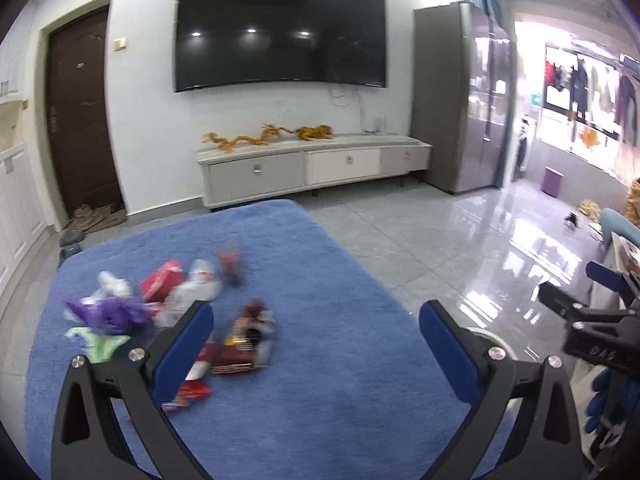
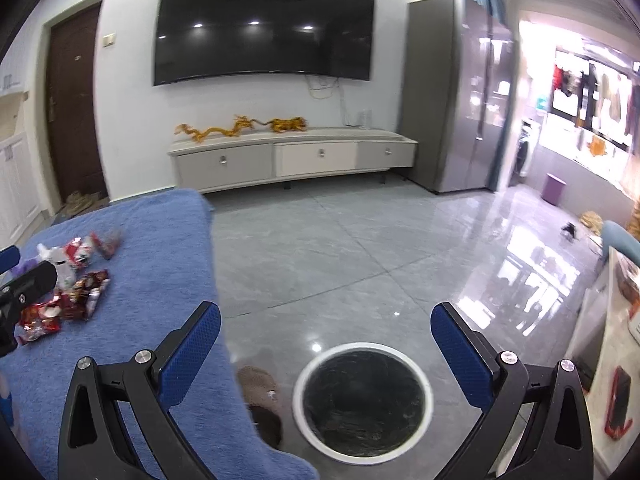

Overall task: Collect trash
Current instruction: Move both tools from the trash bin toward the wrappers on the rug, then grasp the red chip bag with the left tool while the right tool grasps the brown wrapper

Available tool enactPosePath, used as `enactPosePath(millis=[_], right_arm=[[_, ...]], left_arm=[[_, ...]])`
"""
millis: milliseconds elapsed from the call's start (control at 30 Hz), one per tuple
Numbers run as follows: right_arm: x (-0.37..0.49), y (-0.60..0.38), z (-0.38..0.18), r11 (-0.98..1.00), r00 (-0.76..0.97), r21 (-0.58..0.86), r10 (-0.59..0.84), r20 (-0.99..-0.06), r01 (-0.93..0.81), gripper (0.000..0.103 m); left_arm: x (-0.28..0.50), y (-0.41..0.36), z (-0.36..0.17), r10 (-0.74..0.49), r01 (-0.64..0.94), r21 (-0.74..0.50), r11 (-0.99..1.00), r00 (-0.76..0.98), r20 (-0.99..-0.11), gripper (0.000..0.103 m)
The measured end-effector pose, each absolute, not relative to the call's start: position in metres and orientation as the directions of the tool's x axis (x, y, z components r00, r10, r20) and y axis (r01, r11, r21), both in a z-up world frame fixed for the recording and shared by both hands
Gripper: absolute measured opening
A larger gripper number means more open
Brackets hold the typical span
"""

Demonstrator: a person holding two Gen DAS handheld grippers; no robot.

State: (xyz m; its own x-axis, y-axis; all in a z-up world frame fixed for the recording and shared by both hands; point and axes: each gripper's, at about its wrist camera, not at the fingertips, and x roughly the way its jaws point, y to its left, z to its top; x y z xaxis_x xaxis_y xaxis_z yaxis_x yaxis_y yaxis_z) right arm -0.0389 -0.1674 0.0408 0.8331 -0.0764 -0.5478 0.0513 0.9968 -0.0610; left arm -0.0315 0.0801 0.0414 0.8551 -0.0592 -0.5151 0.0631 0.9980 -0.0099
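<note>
A pile of trash lies on a blue blanket (image 1: 320,360): a brown snack wrapper (image 1: 246,340), a red packet (image 1: 162,280), purple plastic (image 1: 108,314), a green wrapper (image 1: 98,342) and white tissue (image 1: 196,286). My left gripper (image 1: 316,334) is open and empty, its left finger over the pile's near edge. My right gripper (image 2: 326,338) is open and empty above a white-rimmed bin with a black liner (image 2: 362,400) on the floor. The pile also shows at the left of the right wrist view (image 2: 76,280).
The blanket's edge (image 2: 216,280) drops beside the bin. A brown slipper (image 2: 260,404) lies on the grey tile floor by the bin. A TV cabinet (image 1: 312,168), a wall TV (image 1: 280,32) and a tall grey cabinet (image 1: 460,96) stand at the back. A white table (image 2: 616,320) is at the right.
</note>
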Motion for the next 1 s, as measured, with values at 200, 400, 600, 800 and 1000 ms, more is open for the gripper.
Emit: enactPosePath(millis=[200, 400, 600, 800, 1000], right_arm=[[-0.018, -0.116, 0.037, 0.985, 0.792, -0.028, 0.117, -0.599, -0.167, 0.102], [0.023, -0.043, 0.015, 0.911, 0.641, 0.138, 0.374, -0.67, -0.387, 0.094], [0.065, 0.036, -0.016, 0.836, 0.48, 0.255, 0.499, -0.722, -0.486, 0.094], [0.091, 0.077, -0.045, 0.809, 0.375, 0.328, 0.534, -0.758, -0.488, 0.082], [0.096, 0.076, -0.058, 0.797, 0.339, 0.372, 0.557, -0.758, -0.475, 0.038]], left_arm=[[-0.034, 0.172, 0.016, 0.018, -0.05, -0.038, 0.998, 0.812, -0.583, 0.103], [-0.028, 0.226, -0.014, 0.009, -0.089, -0.088, 0.992, 0.757, -0.654, 0.103], [-0.014, 0.241, -0.043, -0.038, -0.077, -0.13, 0.989, 0.709, -0.704, 0.099], [0.003, 0.24, -0.06, -0.071, -0.053, -0.141, 0.989, 0.662, -0.746, 0.084], [-0.002, 0.233, -0.064, -0.141, -0.005, -0.187, 0.982, 0.635, -0.759, 0.048]])
